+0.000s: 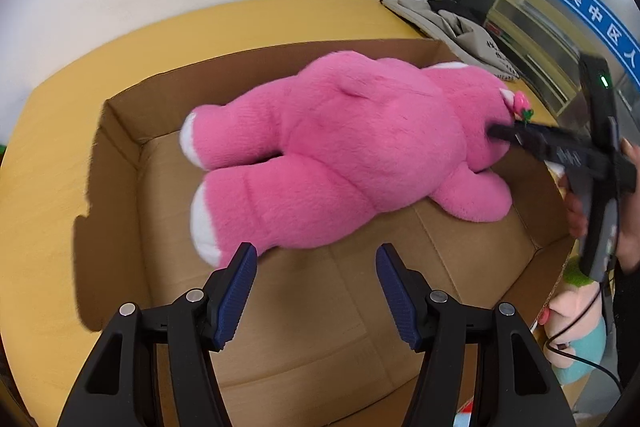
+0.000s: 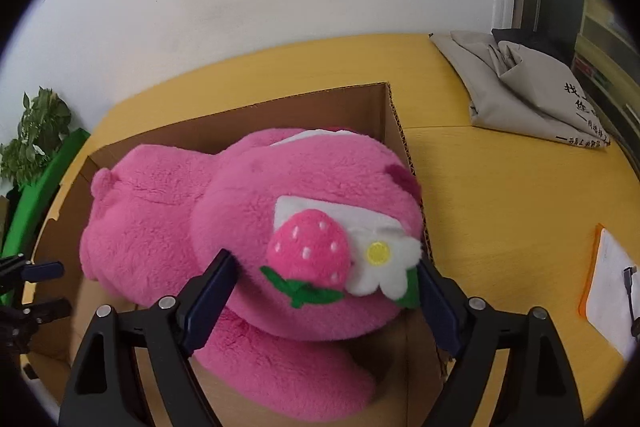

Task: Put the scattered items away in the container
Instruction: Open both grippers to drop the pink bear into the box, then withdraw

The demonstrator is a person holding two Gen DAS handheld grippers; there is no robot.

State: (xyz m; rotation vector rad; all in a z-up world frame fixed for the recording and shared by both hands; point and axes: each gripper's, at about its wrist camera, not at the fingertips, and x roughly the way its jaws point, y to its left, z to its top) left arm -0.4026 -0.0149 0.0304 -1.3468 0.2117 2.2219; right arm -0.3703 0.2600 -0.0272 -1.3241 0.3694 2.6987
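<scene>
The pink plush bear [image 1: 344, 147] lies face down inside the cardboard box [image 1: 124, 131] on the yellow counter [image 1: 48, 187]. The right gripper [image 2: 324, 291] clamps its head; the left gripper [image 1: 316, 291] hangs spread wide above the box floor near the bear's feet.

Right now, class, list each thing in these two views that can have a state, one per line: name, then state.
Pink plush bear: lying inside the box, head gripped.
Brown cardboard box: open-topped, holding the bear.
Left gripper: open, holding nothing, above the box floor.
Right gripper: closed around the bear's head.
Grey fabric bag: folded flat on the yellow table.
</scene>
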